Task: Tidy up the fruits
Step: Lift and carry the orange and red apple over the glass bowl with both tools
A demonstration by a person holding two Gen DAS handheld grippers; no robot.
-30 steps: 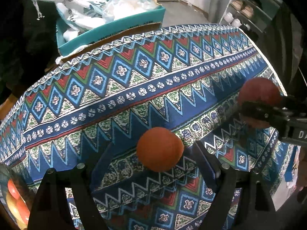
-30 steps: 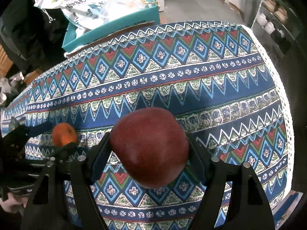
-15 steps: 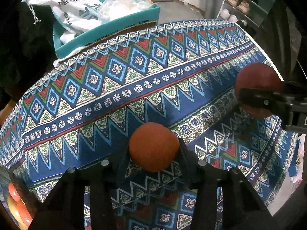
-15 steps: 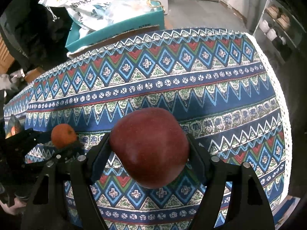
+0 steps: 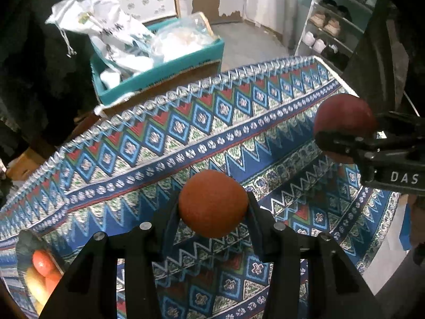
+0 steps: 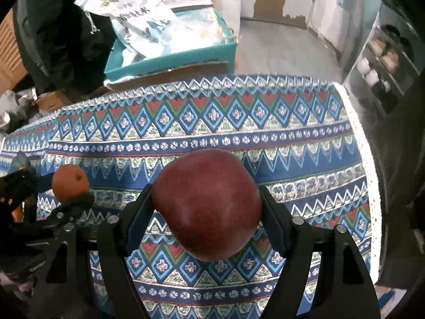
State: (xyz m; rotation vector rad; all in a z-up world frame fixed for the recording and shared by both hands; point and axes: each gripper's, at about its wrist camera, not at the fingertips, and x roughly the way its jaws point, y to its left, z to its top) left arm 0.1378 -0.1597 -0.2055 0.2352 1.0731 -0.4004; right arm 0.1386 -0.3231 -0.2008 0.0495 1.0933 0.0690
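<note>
An orange (image 5: 213, 203) is pinched between the two black fingers of the left gripper (image 5: 212, 207), whose jaws are pressed against its left and right sides; the fruit sits at the fingertips, clear of the patterned tablecloth (image 5: 148, 143) seen beneath it. In the right wrist view the same orange (image 6: 70, 183) is seen at the far left, gripped at the tip of the left gripper (image 6: 71, 194), with its small stem end turned upward. A dark red apple (image 6: 207, 204) is clamped by the right gripper (image 6: 207, 207), the pads bearing on both flanks of the fruit, which fills the gap between the fingers and is carried above the cloth. From the left wrist view the apple (image 5: 344, 129) is found to the right of the orange and apart from it, held by the right gripper (image 5: 342, 138), which enters from the right edge. At the lower left corner of the left wrist view a container (image 5: 24, 242) is partly visible with orange and yellow fruit (image 5: 42, 268) inside it; its shape cannot be told. Beyond the far edge of the table a teal box (image 5: 159, 77) is seen, filled with a white printed bag (image 5: 111, 37) and clear plastic bags. A shoe rack (image 5: 332, 29) is seen at the upper right.
</note>
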